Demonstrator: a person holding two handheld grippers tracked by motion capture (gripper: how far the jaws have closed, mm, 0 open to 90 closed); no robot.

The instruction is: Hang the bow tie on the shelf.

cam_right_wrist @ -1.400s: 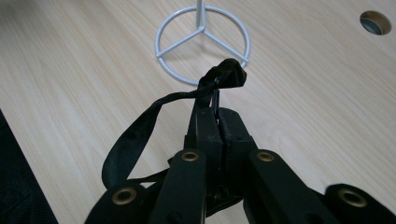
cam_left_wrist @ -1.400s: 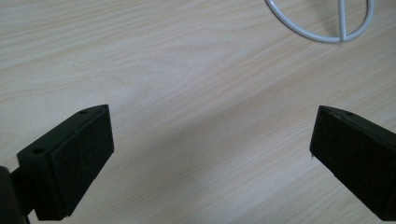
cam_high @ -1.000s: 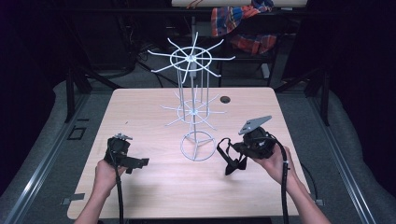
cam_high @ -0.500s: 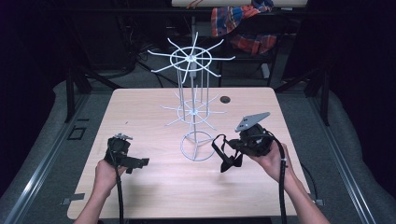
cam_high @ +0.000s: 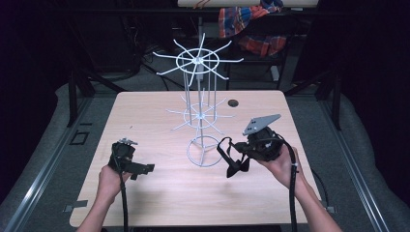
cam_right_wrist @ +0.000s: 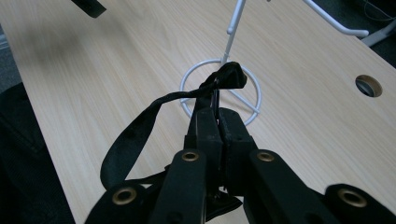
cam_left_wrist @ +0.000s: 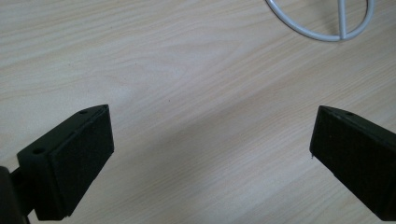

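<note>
A white wire display rack point(cam_high: 198, 96) with spoke arms stands mid-table on a ring base point(cam_high: 205, 151). My right gripper point(cam_high: 238, 162) is shut on a black strap point(cam_high: 225, 147), just right of that base. In the right gripper view the jaws are pressed together on the black strap point(cam_right_wrist: 140, 130), which loops out to the left, and its bunched end lies over the ring base point(cam_right_wrist: 187, 79). My left gripper point(cam_high: 145, 169) is held low at the front left, open and empty. Its own view shows the left gripper point(cam_left_wrist: 210, 154) with jaws wide apart over bare wood and the ring base point(cam_left_wrist: 322, 35) at the top.
The wooden table point(cam_high: 145, 121) has a round cable hole point(cam_high: 233, 103) near its back right. Dark floor and frame rails surround it. Plaid cloth point(cam_high: 251, 24) hangs behind the table. Bare wood lies between the two grippers.
My right gripper has shifted a little left toward the rack base, carrying the strap. The left gripper has stayed where it was.
</note>
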